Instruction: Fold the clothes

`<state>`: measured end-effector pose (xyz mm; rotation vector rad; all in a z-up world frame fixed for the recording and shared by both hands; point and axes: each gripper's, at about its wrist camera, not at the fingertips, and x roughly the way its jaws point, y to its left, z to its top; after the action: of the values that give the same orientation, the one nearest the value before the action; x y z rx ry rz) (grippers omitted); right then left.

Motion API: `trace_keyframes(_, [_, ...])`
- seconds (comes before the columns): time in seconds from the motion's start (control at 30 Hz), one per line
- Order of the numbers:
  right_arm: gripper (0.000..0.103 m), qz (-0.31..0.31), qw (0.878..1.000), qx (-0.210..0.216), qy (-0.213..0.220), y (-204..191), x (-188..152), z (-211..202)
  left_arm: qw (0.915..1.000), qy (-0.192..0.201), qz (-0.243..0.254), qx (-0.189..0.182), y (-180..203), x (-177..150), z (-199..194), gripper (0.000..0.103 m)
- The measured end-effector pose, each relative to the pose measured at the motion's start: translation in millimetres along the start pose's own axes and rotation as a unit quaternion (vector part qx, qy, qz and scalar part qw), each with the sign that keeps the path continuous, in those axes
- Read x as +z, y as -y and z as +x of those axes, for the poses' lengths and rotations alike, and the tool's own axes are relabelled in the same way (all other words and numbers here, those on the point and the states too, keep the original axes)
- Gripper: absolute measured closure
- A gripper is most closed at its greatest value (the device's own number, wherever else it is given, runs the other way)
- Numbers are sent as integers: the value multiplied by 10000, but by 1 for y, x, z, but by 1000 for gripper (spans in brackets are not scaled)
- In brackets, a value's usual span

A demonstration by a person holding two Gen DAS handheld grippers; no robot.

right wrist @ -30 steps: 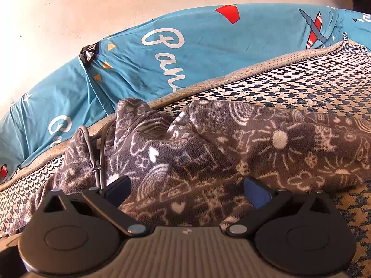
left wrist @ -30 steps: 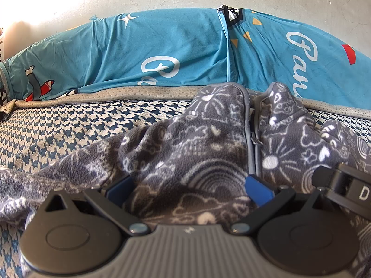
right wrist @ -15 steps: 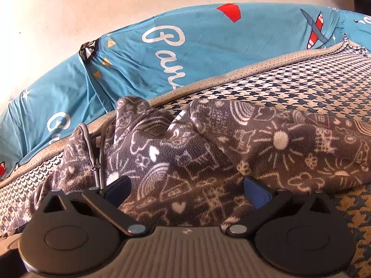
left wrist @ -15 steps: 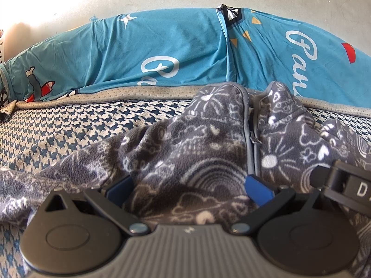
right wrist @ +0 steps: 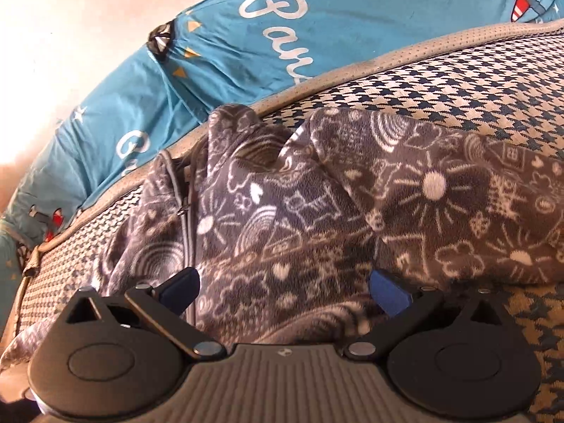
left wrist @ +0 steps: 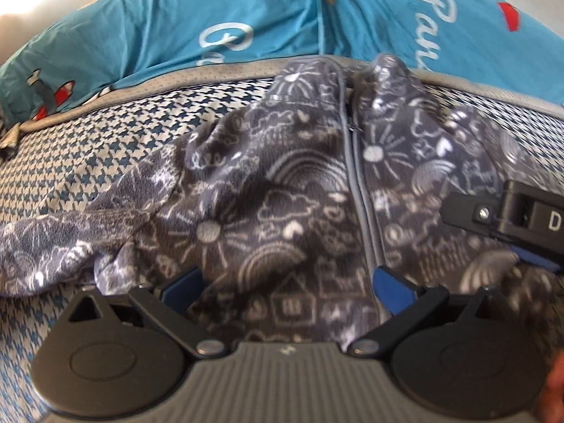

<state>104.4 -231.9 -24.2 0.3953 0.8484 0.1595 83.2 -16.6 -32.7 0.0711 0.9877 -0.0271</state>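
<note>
A grey fleece jacket (left wrist: 289, 190) with white doodle print and a grey zipper lies spread on a houndstooth bedcover (left wrist: 91, 148). The same jacket (right wrist: 352, 211) fills the right wrist view, its sleeve running off to the right. My left gripper (left wrist: 287, 287) is open, its blue pads set wide apart with the jacket's lower front between them. My right gripper (right wrist: 283, 290) is open too, over the fleece just right of the zipper. The right gripper's black body (left wrist: 511, 211) shows at the right edge of the left wrist view.
A blue sheet (left wrist: 246, 21) with white lettering and small plane prints is bunched along the far side of the bed, also the blue sheet (right wrist: 282, 42) in the right view. A pale wall (right wrist: 70, 17) rises behind it. The grey mattress edge (left wrist: 176, 81) runs under the sheet.
Both grippers have risen and tilted down over the jacket, so more of its front and zipper shows. The jaws stay open as before.
</note>
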Motion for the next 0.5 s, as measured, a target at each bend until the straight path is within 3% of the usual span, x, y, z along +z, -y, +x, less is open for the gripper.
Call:
trace_keyframes(0.1, [0, -5, 9996, 238, -144, 6, 2, -1, 9999, -24, 73, -117, -11, -4, -10, 0])
trace_keyframes(0.23, [0, 124, 9990, 386, -208, 12, 4, 1, 9944, -332, -899, -454, -36, -3, -2, 0])
trace_keyframes(0.3, [0, 212, 9985, 475, -145, 15, 3, 0, 9913, -253, -1201, -480, -42, -6, -3, 0])
trace_keyframes(0.5, [0, 375, 9983, 394, -188, 14, 7, 0, 9948, -225, -960, -256, -29, -6, -4, 0])
